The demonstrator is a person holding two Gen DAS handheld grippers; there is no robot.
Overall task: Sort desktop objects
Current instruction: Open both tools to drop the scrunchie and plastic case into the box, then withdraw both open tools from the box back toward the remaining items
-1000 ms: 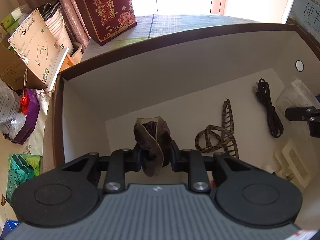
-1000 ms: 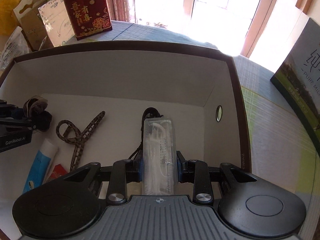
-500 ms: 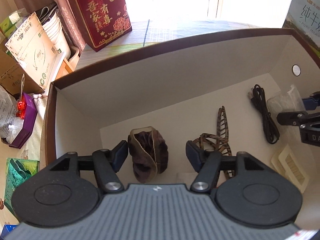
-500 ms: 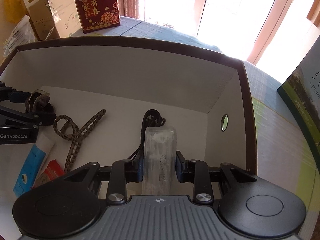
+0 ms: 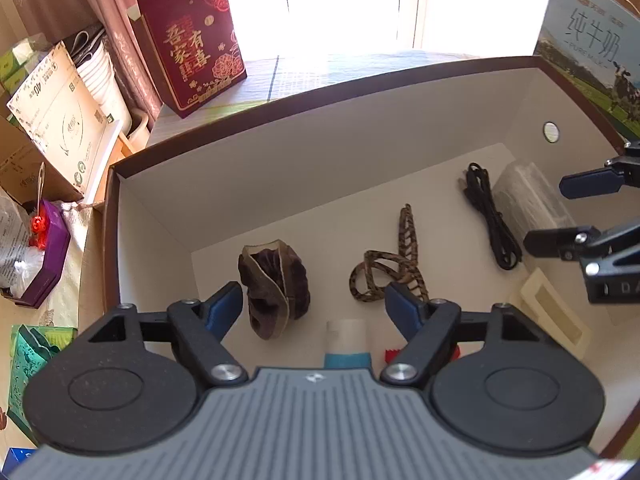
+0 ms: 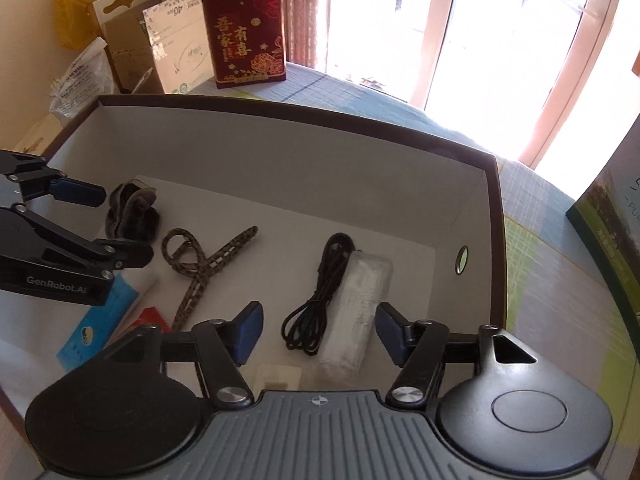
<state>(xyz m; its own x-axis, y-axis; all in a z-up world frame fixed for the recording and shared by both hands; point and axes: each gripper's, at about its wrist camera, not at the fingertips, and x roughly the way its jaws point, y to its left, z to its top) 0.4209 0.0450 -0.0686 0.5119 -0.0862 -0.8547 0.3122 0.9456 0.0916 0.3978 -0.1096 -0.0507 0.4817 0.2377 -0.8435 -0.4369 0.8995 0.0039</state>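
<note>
Now both tools are over the white-lined box [image 5: 280, 168], jaws opening and pinching nothing. The left gripper [image 5: 314, 306] has its pads spread either side of the brown scrunchie [image 5: 274, 288], which lies free on the box floor by the left wall. The right gripper [image 6: 318, 330] is spreading around the clear floss-pick packet [image 6: 358, 312], which rests against the black cable [image 6: 320, 300]. Between them lie the leopard-print hair claw [image 5: 390, 264] and a blue-and-white tube [image 6: 106, 316]. The risk, as I judge it: soft scrunchie fabric could snag a pad on the way out and get dragged, and the right pad could hook that cable loop alongside the packet.
</note>
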